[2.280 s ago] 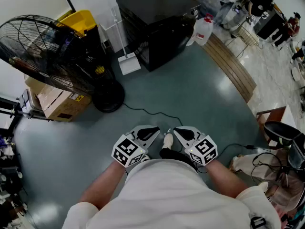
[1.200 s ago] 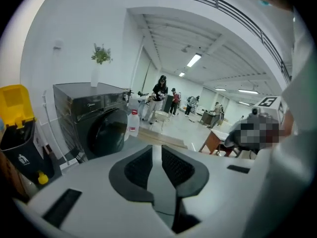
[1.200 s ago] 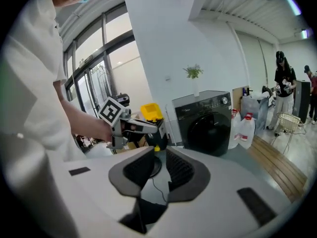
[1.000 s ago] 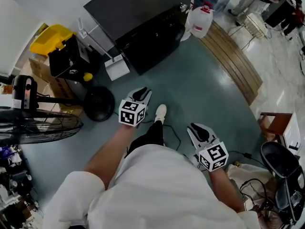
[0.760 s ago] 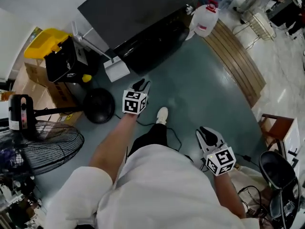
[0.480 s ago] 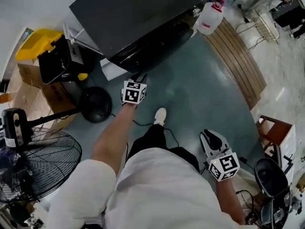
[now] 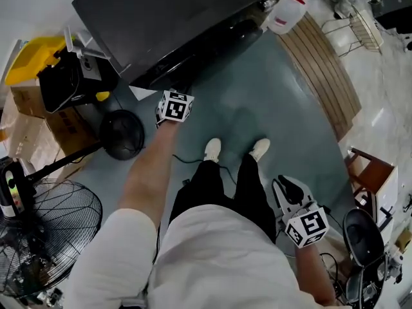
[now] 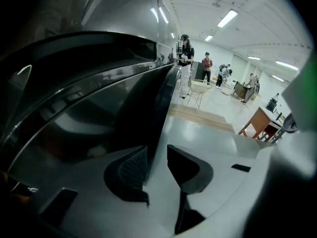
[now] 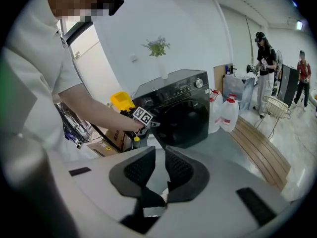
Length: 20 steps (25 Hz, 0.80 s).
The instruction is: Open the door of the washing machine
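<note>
The black washing machine (image 7: 167,18) fills the top of the head view, its round dark door (image 7: 206,49) facing the floor side. My left gripper (image 7: 174,94) reaches out to the door's left edge, marker cube on top. In the left gripper view the door's (image 8: 99,113) dark rim runs down between the jaws of the left gripper (image 8: 157,157), which are close together on it. My right gripper (image 7: 286,187) hangs low by the person's right side, shut and holding nothing. The right gripper view shows that gripper (image 9: 159,165), the machine (image 9: 183,108) and the left gripper (image 9: 148,124) at the door.
A large floor fan (image 7: 38,237) with a round base (image 7: 123,134) stands at left, beside cardboard boxes (image 7: 32,108) and a yellow bin (image 7: 29,60). A white jug (image 7: 286,15) and wooden slats (image 7: 328,76) lie at right. A cable crosses the floor. People stand far off (image 8: 184,63).
The person has stepped up to the machine. My left gripper has moved forward from near the body to the door's left edge. The right gripper has dropped back to the right side.
</note>
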Each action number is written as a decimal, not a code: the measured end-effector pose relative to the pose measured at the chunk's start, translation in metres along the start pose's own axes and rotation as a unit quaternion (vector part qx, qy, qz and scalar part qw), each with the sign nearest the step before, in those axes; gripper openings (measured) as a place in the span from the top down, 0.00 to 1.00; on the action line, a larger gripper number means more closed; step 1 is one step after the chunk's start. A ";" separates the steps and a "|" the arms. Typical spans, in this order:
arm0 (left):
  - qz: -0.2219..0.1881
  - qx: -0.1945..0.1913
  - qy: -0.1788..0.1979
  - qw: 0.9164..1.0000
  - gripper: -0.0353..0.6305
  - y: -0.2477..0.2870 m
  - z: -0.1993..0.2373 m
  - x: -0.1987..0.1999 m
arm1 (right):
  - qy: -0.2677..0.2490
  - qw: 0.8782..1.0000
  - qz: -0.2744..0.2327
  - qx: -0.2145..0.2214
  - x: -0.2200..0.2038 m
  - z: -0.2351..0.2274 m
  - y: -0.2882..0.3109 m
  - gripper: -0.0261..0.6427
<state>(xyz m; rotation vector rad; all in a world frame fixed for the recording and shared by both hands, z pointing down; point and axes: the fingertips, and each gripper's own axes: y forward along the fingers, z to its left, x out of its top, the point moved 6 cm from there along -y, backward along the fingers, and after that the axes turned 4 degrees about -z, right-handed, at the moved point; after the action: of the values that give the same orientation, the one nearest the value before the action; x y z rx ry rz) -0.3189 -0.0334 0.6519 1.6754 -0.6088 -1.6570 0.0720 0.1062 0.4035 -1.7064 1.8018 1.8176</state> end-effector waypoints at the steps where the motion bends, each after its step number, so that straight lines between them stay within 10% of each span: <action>1: 0.005 0.003 0.001 1.000 0.76 0.003 0.000 0.002 | -0.002 1.000 0.002 0.005 0.000 -0.003 0.002 0.85; 20: 0.033 0.021 -0.007 0.999 0.80 0.009 -0.007 0.003 | 0.013 1.000 -0.002 0.021 -0.008 -0.048 -0.004 0.88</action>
<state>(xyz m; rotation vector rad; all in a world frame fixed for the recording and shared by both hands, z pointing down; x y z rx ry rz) -0.3107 -0.0401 0.6566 1.6569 -0.7031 -1.6213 0.1074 0.0769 0.4210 -1.7255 1.8302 1.7509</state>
